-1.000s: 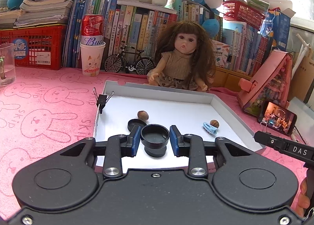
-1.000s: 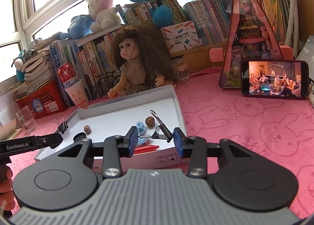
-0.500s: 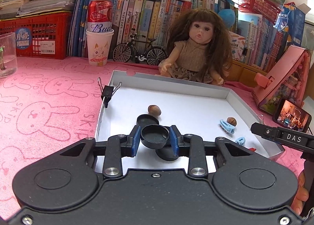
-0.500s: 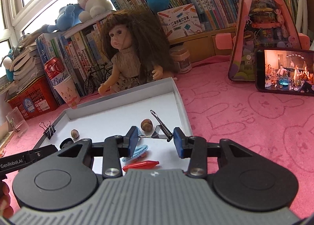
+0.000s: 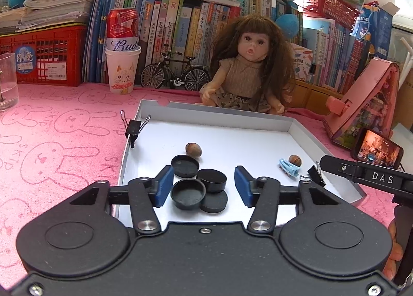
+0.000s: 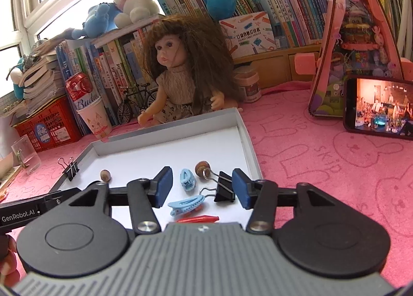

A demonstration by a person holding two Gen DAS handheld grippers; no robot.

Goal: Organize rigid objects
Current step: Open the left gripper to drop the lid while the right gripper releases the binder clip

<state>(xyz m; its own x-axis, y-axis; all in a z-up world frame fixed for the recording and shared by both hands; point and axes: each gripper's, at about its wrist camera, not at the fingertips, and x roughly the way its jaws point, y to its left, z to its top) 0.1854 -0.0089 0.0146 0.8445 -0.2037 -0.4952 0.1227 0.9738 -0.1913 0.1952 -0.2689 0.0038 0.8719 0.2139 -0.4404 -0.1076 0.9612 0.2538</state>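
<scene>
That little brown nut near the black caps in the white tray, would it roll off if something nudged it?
Probably yes: the nut looks rounded and lies loose on the tray's smooth white floor, so a nudge would likely roll it. The raised rim should stop it. It looks hard and likely light.

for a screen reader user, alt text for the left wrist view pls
The left gripper, jaws opening, frames four black caps clustered in a white tray, touching none. Beyond lie a hazelnut, a blue hair clip and a doll.
</scene>
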